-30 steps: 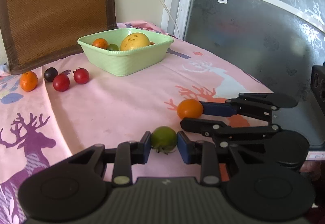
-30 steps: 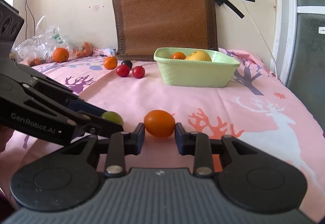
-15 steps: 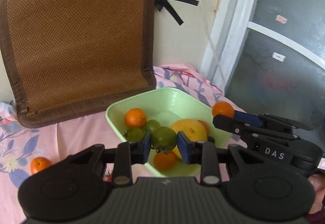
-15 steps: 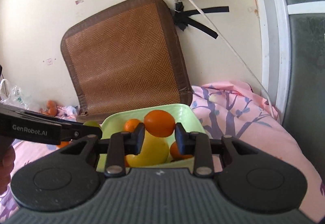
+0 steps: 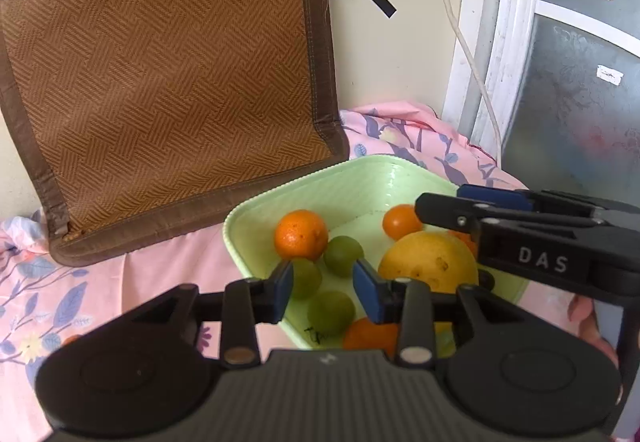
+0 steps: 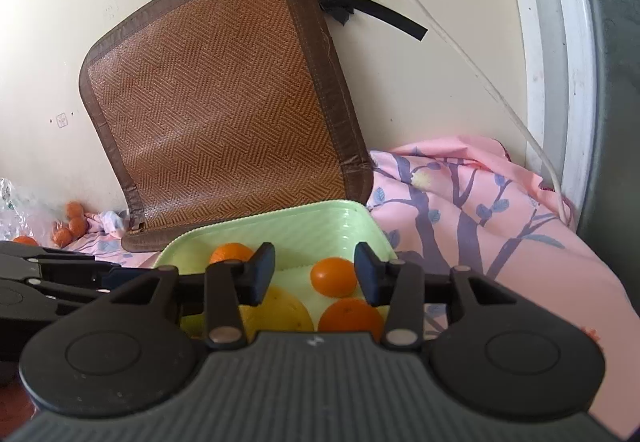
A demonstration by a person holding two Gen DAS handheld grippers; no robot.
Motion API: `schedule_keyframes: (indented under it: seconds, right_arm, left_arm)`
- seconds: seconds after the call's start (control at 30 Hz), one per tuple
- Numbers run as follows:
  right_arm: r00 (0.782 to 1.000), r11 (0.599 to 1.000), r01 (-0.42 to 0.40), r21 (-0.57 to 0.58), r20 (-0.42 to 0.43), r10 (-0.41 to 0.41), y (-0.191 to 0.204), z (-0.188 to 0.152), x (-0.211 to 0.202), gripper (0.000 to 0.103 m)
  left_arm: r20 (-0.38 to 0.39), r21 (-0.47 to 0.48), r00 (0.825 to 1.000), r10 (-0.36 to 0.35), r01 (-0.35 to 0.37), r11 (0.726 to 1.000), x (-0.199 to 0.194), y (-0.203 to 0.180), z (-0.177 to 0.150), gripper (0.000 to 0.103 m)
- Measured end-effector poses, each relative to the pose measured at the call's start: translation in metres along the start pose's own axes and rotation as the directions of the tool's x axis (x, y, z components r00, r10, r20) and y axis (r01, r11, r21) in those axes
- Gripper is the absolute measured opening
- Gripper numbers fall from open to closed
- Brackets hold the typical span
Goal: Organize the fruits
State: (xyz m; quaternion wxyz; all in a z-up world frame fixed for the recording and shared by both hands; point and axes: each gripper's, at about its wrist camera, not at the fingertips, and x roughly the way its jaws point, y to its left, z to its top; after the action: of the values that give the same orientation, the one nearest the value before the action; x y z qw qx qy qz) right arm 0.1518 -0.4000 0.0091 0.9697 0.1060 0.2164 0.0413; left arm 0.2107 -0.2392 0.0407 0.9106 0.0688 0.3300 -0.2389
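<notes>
A light green bowl (image 5: 352,181) on the pink cloth holds several fruits: an orange (image 5: 301,234), green tomatoes (image 5: 343,256), a big yellow fruit (image 5: 428,262) and a small orange tomato (image 5: 402,222). My left gripper (image 5: 323,282) is open and empty above the bowl, with a green tomato (image 5: 331,313) lying below it. My right gripper (image 6: 315,274) is open and empty above the bowl (image 6: 320,219); the orange tomato (image 6: 333,276) lies in the bowl beneath it. The right gripper also shows in the left wrist view (image 5: 452,201).
A brown woven mat (image 5: 160,81) leans on the wall behind the bowl. A white cable (image 6: 460,49) hangs down the wall by the window frame. Small orange fruits (image 6: 72,228) and a plastic bag lie far left on the cloth.
Both grippers have opened over the bowl. The green tomato has dropped from the left gripper and the orange tomato from the right gripper into the bowl.
</notes>
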Motion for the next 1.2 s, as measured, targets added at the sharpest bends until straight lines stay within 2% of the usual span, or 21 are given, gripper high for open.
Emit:
schedule_keyframes:
  seconds: [0.17,0.37,0.6,0.67,0.9,1.07,1.2]
  right_arm:
    - [0.997,0.999,0.02,0.039,0.076,-0.023,0.013,-0.012,-0.041,0.047]
    - [0.987,0.994,0.086,0.067,0.131,-0.094,0.043,-0.05,-0.09,0.047]
    - [0.99,0.994,0.107,0.038,0.089,-0.11,0.077,-0.085,-0.112,0.048]
    - [0.993,0.994,0.097,0.043,0.062,-0.1,0.082,-0.091,-0.113,0.052]
    - [0.996,0.994,0.092,0.056,0.004,-0.092,0.091,-0.103,-0.109,0.053]
    - [0.995,0.993,0.103,0.064,-0.005,-0.103,0.091,-0.106,-0.108,0.053]
    - [0.995,0.992,0.101,0.082,-0.016,-0.1,0.088,-0.106,-0.107,0.053]
  left_arm:
    - [0.065,0.029,0.996,0.054,-0.056,0.998,-0.035,-0.001,-0.009,0.045]
    - [0.117,0.043,0.988,0.101,-0.107,0.993,-0.081,-0.009,-0.038,0.052]
    - [0.086,-0.005,0.988,0.132,-0.132,0.991,-0.108,0.004,-0.08,0.053]
    - [0.076,-0.015,0.985,0.153,-0.152,0.988,-0.112,0.01,-0.092,0.053]
    - [0.062,-0.034,0.974,0.219,-0.217,0.976,-0.12,0.026,-0.123,0.053]
    - [0.078,-0.017,0.962,0.262,-0.262,0.965,-0.122,0.031,-0.135,0.055]
    - [0.073,-0.021,0.961,0.266,-0.265,0.964,-0.119,0.035,-0.141,0.056]
